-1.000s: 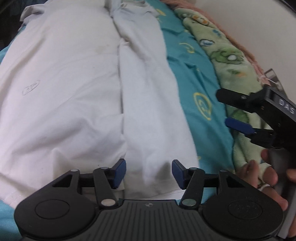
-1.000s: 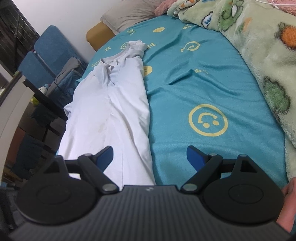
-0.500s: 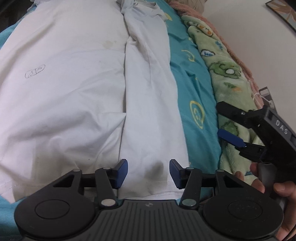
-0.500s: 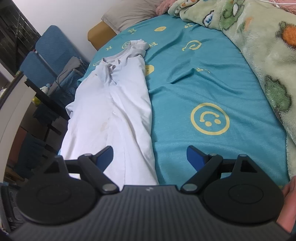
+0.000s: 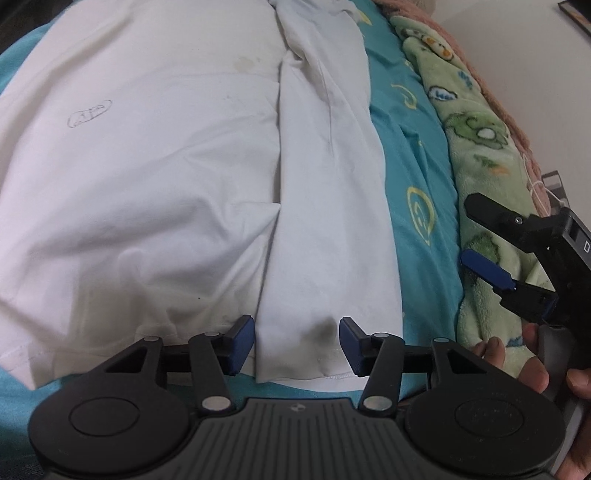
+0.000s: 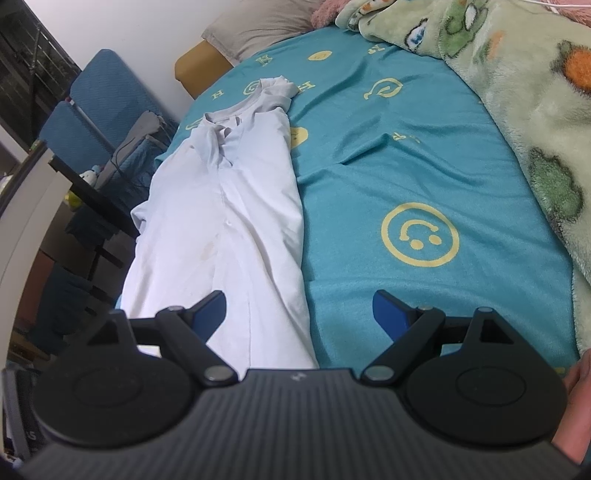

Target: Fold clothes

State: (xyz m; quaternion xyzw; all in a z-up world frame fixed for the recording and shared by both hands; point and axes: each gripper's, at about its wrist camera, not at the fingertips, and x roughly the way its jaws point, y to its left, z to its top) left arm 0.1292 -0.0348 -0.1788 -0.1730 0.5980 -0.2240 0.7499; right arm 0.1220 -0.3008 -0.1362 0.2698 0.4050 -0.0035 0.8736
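A white collared shirt [image 5: 166, 177] lies lengthwise on the teal bedsheet [image 5: 424, 166], its right side folded inward into a long strip [image 5: 332, 206]. My left gripper [image 5: 297, 341] hovers open just above the hem of that strip, nothing between its blue pads. In the right wrist view the same shirt [image 6: 229, 221] stretches away toward its collar. My right gripper [image 6: 299, 314] stands open over the shirt's right edge and the bare sheet, holding nothing. It also shows at the right of the left wrist view as the right gripper [image 5: 491, 240], held by a hand [image 5: 532, 373].
A green fleece blanket [image 6: 524, 110] runs along the right side of the bed. A grey pillow [image 6: 258, 26] lies at the head. Blue chairs [image 6: 99, 107] and a dark desk [image 6: 92, 192] stand beyond the bed's left edge. The teal bedsheet [image 6: 406, 166] spreads between shirt and blanket.
The left gripper has shifted slightly along the hem, its view tilting to show more of the shirt. The right gripper stays nearly still, drifting back a little. Both stay open.
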